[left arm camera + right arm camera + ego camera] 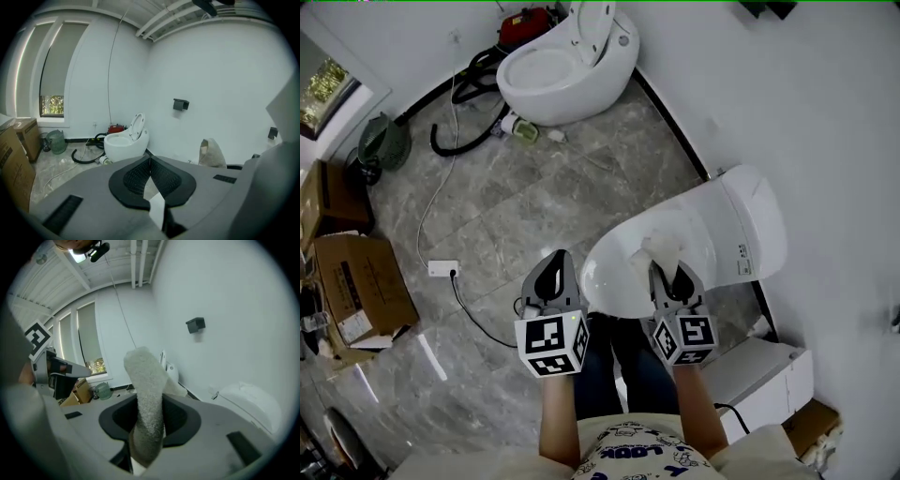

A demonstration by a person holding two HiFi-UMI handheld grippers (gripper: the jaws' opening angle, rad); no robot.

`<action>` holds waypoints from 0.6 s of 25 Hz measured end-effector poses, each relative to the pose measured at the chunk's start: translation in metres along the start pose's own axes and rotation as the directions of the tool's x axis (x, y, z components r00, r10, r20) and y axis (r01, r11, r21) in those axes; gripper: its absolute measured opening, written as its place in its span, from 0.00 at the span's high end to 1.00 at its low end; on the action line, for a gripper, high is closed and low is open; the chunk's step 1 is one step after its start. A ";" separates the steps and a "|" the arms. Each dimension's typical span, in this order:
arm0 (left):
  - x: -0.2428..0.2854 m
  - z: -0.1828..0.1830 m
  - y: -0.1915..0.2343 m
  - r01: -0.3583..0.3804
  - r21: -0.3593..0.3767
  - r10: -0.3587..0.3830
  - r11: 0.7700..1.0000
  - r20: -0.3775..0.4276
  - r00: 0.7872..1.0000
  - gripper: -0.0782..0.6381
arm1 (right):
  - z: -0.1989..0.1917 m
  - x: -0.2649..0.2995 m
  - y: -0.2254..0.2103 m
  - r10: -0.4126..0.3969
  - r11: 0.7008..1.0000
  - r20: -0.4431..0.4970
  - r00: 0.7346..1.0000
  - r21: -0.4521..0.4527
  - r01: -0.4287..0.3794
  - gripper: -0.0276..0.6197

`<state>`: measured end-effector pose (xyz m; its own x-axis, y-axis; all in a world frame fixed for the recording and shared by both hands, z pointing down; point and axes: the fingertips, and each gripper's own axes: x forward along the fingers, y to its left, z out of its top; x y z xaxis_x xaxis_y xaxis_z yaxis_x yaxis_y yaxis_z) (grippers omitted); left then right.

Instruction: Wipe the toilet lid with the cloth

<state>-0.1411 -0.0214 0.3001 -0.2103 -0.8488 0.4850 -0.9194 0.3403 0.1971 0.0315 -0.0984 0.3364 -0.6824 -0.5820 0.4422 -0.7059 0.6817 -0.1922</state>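
Note:
The near white toilet has its lid (694,234) down, at the right of the head view. My right gripper (667,272) hovers over the lid's front, shut on a white fluffy cloth (661,249). In the right gripper view the cloth (146,394) stands up between the jaws, and the toilet's tank end (251,401) shows at the right. My left gripper (557,259) hangs over the floor just left of the lid, jaws shut with nothing in them. In the left gripper view its pads (136,178) meet, and the cloth (211,152) shows at the right.
A second toilet (567,70) with its seat up stands at the far wall beside a black hose (464,89) and a red machine (525,23). Cardboard boxes (356,281) line the left. A power strip (442,269) and cable lie on the floor. A white box (764,375) sits at the lower right.

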 end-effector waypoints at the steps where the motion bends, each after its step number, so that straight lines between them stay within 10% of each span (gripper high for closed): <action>1: -0.005 0.017 -0.008 0.006 0.008 -0.007 1.000 0.020 1.000 0.88 | 0.017 -0.010 -0.001 -0.003 1.000 0.023 1.000 0.003 0.003 0.77; 15: -0.075 0.195 -0.115 0.081 0.177 -0.128 0.981 0.268 0.955 0.88 | 0.228 -0.119 -0.035 -0.094 0.994 0.349 0.933 -0.020 0.108 0.77</action>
<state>-0.0847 -0.0759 0.0754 -0.1727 -0.9625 0.2093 -0.9777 0.1933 0.0822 0.0945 -0.1543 0.0909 -0.6362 -0.7613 0.1251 -0.7713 0.6238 -0.1260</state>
